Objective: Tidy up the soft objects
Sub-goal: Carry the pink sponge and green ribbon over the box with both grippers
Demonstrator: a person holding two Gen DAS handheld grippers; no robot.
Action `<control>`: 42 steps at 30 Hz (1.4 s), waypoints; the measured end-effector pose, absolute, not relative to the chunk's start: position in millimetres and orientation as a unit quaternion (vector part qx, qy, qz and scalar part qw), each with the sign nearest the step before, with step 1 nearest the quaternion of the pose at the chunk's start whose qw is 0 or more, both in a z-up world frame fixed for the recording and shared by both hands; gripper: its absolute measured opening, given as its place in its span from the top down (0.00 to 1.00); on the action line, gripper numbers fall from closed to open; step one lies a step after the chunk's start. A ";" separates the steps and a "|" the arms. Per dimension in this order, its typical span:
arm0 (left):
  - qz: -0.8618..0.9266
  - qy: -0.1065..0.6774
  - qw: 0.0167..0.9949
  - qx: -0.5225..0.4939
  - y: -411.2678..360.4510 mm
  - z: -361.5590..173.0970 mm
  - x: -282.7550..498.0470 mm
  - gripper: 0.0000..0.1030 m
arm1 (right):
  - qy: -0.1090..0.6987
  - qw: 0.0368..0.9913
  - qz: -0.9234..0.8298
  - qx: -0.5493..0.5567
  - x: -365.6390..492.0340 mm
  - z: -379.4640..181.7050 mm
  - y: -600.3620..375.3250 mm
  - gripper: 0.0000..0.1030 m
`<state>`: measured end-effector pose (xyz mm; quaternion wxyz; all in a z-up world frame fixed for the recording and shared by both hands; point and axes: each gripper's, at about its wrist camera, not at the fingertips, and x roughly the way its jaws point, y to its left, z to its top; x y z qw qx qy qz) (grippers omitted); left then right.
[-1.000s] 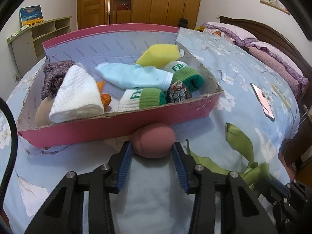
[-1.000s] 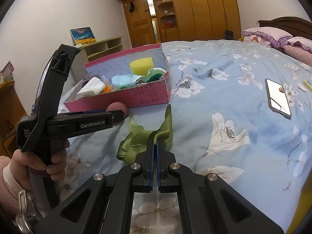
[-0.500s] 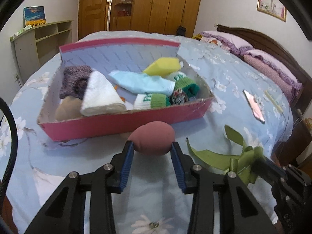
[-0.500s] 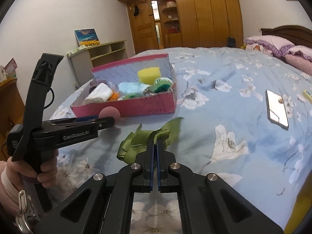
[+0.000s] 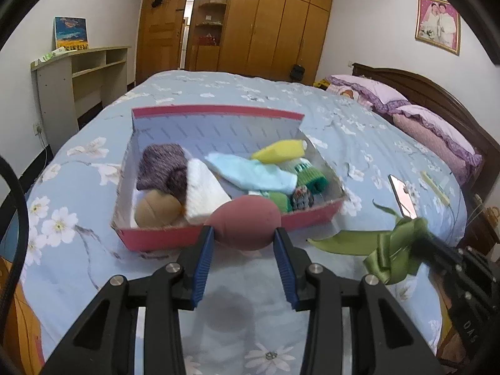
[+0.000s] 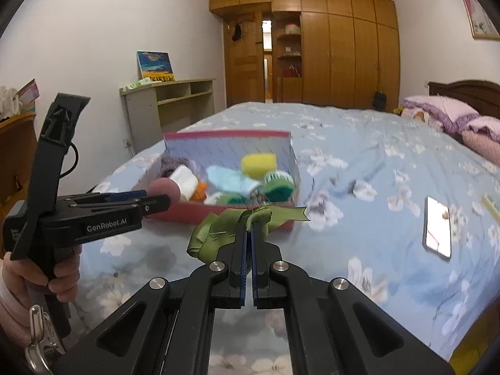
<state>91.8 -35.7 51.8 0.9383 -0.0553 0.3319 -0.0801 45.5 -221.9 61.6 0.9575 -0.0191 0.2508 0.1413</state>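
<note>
My left gripper (image 5: 244,236) is shut on a dusty pink egg-shaped sponge (image 5: 247,220) and holds it in the air in front of the pink box (image 5: 162,236). The sponge also shows in the right wrist view (image 6: 164,189). My right gripper (image 6: 248,228) is shut on a green ribbon bow (image 6: 218,229), lifted off the bed; the bow shows at the right in the left wrist view (image 5: 390,250). The pink box (image 6: 225,139) holds a yellow sponge (image 5: 279,151), a light blue cloth (image 5: 253,176), a white cloth (image 5: 204,192), a purple knit piece (image 5: 162,168), a tan sponge (image 5: 157,211) and green-cuffed socks (image 5: 312,176).
The box stands on a blue floral bed (image 5: 78,168). A phone (image 6: 437,226) lies on the bed to the right, with a pale strip (image 5: 436,186) beyond it. Pink pillows (image 5: 437,131) lie at the headboard. A shelf unit (image 6: 168,109) stands against the left wall.
Both grippers have risen and pulled back from the box. The pink sponge and the green bow have come up off the bed with them.
</note>
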 end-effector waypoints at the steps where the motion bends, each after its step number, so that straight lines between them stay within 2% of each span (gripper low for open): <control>1: -0.079 0.329 0.939 -0.055 -34.5 53.9 92.8 0.60 | 0.247 0.958 0.142 -0.022 46.8 65.1 -219.7 0.97; 23: -0.054 0.291 0.954 -0.041 -10.8 95.8 144.5 0.60 | 0.172 0.970 0.162 -0.052 120.9 125.6 -172.1 0.97; 42: -0.042 0.347 0.936 -0.037 -14.9 32.9 224.4 0.59 | 0.268 0.949 0.164 -0.007 197.2 40.6 -174.9 0.97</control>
